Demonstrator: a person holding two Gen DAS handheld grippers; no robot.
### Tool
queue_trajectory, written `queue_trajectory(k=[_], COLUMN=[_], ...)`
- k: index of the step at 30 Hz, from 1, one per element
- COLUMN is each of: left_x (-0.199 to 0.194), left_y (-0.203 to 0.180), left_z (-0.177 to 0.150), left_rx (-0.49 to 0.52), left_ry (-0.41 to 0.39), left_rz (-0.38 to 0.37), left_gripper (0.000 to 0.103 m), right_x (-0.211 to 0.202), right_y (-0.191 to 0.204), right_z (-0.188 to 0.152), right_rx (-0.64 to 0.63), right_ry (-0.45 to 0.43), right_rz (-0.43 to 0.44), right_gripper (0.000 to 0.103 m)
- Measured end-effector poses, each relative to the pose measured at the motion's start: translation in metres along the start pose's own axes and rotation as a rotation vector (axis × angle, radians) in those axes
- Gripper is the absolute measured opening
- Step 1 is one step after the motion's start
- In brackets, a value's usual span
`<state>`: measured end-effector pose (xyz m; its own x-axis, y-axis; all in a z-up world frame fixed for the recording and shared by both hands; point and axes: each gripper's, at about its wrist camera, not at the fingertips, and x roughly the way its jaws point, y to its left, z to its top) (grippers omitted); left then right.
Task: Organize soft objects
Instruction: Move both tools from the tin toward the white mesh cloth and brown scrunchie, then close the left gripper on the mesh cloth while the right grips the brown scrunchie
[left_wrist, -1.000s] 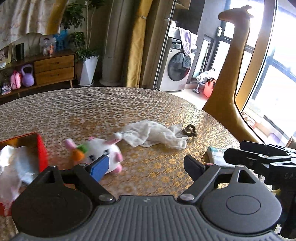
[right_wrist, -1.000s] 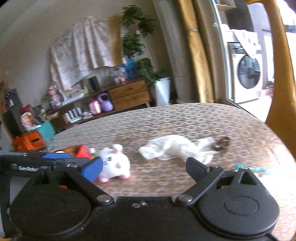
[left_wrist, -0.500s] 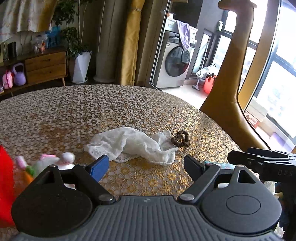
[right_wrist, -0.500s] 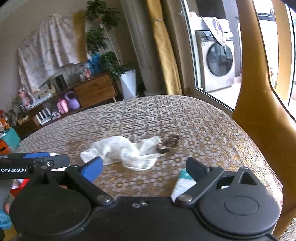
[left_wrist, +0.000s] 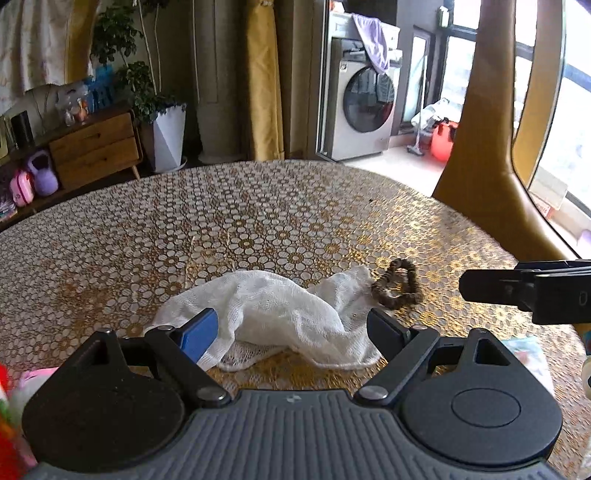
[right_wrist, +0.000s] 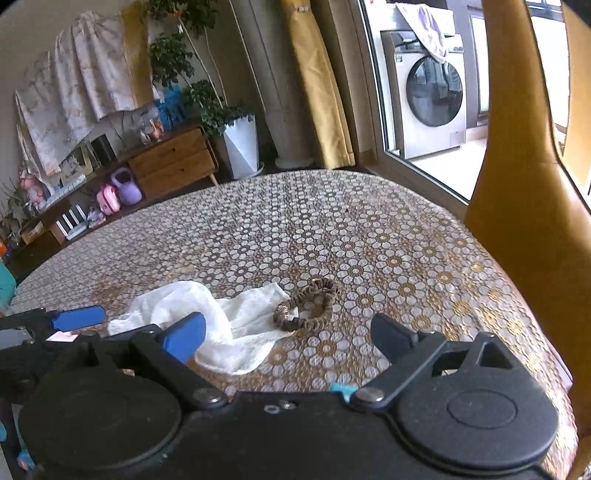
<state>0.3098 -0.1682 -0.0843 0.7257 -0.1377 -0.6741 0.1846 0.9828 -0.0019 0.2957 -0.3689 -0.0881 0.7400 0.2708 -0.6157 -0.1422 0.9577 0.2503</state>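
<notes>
A crumpled white gauze cloth (left_wrist: 280, 314) lies on the gold flower-patterned table (left_wrist: 258, 221); it also shows in the right wrist view (right_wrist: 225, 325). A brown scrunchie (left_wrist: 397, 284) lies at the cloth's right end, also in the right wrist view (right_wrist: 308, 308). My left gripper (left_wrist: 291, 328) is open and empty, its fingers either side of the cloth's near edge. My right gripper (right_wrist: 288, 332) is open and empty, just short of the cloth and scrunchie. A bit of the white and pink plush toy (left_wrist: 22, 387) shows at the far left.
A small packet (left_wrist: 528, 354) lies at the table's right edge. A tall golden giraffe figure (left_wrist: 480, 129) stands past the table on the right. The right gripper's finger (left_wrist: 524, 288) juts in at the right of the left wrist view.
Both grippers have swung right, away from the red box and plush toy, and closed in on the cloth and scrunchie. Both stay open.
</notes>
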Motion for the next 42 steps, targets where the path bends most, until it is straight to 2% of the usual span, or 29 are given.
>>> queue_trajectory(k=[5,18,23,28,32,33,35,37,38,39,40,42], left_x=[0.029,0.088,0.101,0.102,0.102,0.102,0.100,0.098,0.096,0.094,0.093,0.091], left_y=[-0.005,0.018,0.021,0.020,0.020,0.020,0.019,0.014,0.012,0.009,0.007,0.004], left_z=[0.004,0.001,-0.003,-0.006,-0.006,-0.006,-0.005,-0.004,-0.004,-0.004,-0.004,-0.004], left_rx=[0.065,0.026,0.022,0.029,0.033,0.034,0.041,0.058,0.066,0.071,0.074,0.080], left_ry=[0.019,0.091,0.130,0.110,0.103,0.102,0.093,0.085,0.083,0.082,0.082,0.082], left_rz=[0.042,0.061,0.015,0.008,0.001,0.000,-0.002,-0.013,-0.014,-0.011,-0.010,-0.009], left_gripper=[0.088,0.088,0.088,0.088,0.088,0.086,0.075,0.052,0.047,0.036,0.033,0.028], right_x=[0.035,0.114,0.128,0.129,0.127,0.125,0.122,0.119,0.118,0.118,0.117,0.113], right_y=[-0.005,-0.001,0.006,0.010,0.009,0.009,0.008,0.009,0.009,0.009,0.009,0.006], right_z=[0.011,0.017,0.010,0.002,0.003,0.001,-0.001,-0.004,-0.004,-0.004,-0.005,-0.006], right_rx=[0.007,-0.027,-0.064,-0.089,-0.091,-0.092,-0.098,-0.110,-0.122,-0.141,-0.142,-0.126], right_ry=[0.039,0.154,0.176,0.167,0.156,0.151,0.139,0.127,0.124,0.122,0.116,0.108], right_rz=[-0.019,-0.082,-0.101,-0.133,-0.149,-0.153,-0.169,-0.192,-0.204,-0.213,-0.209,-0.215], right_gripper=[0.096,0.095,0.094,0.092,0.084,0.080,0.073,0.064,0.059,0.055,0.052,0.036])
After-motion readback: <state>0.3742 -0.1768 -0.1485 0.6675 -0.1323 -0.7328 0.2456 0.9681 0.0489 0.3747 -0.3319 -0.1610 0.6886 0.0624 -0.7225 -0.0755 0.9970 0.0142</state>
